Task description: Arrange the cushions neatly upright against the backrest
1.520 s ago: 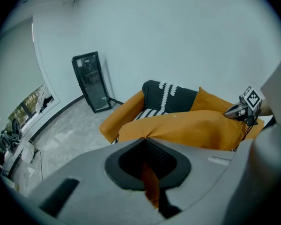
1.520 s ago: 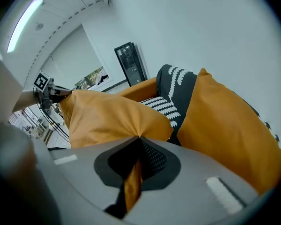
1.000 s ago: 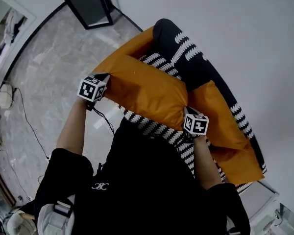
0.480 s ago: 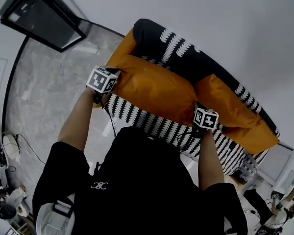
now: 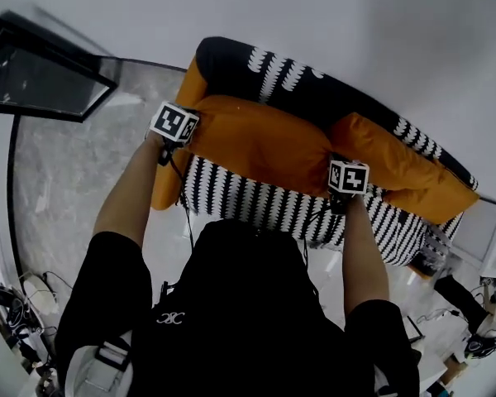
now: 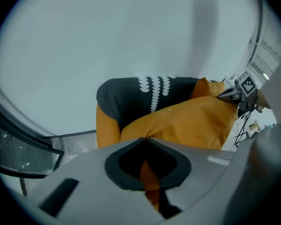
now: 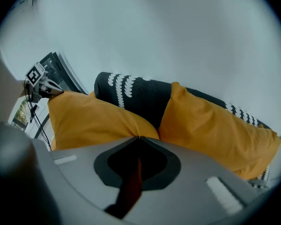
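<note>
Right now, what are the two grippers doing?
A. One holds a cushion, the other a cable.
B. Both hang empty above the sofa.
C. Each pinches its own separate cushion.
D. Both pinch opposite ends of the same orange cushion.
D: the left gripper and the right gripper are each shut on an end of one orange cushion, which spans between them in front of the backrest; neither touches the second cushion.

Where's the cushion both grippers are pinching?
Head view, centre: the orange cushion stretches between the left gripper and right gripper in front of the sofa backrest, a second orange cushion right of it.
</note>
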A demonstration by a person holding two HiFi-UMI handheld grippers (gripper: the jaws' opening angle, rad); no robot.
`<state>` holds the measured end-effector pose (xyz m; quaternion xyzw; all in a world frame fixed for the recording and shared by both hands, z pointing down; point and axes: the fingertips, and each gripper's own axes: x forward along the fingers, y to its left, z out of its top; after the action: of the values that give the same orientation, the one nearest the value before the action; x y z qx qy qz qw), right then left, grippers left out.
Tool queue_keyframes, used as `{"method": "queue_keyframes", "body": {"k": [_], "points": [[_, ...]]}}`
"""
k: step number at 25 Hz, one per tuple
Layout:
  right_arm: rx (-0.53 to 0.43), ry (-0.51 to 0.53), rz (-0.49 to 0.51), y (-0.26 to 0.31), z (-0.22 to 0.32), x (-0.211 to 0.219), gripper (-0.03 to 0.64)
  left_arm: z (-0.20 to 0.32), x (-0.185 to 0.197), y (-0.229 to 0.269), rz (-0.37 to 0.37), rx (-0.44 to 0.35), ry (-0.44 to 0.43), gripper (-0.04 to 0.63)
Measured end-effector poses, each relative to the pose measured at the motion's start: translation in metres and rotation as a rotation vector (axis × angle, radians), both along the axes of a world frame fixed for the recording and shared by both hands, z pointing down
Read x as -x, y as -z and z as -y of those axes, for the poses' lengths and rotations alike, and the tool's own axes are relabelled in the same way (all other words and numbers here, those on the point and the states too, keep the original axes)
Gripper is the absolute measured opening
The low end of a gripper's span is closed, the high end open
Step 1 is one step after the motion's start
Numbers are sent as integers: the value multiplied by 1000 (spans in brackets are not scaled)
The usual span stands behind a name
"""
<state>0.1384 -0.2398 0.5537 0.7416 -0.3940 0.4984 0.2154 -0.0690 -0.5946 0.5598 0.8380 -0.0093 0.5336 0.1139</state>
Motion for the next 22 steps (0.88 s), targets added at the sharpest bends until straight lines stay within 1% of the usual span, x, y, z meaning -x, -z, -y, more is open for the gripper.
{"method": "queue_keyframes", "body": {"k": [5, 9, 13, 17, 22], "points": [[75, 55, -48, -2, 29, -25, 15, 22, -17, -20, 42, 19, -11, 11], [129, 135, -119, -13, 45, -50, 15, 36, -38, -33, 55, 5, -8, 11], [173, 179, -174, -19, 64, -71, 14, 54, -58, -40, 39, -9, 12, 11], [185, 185, -171, -30, 71, -87, 14, 65, -76, -45, 10, -16, 26, 11], [208, 196, -191, -37, 82, -114, 14, 77, -107, -50, -4, -70, 16, 9]]}}
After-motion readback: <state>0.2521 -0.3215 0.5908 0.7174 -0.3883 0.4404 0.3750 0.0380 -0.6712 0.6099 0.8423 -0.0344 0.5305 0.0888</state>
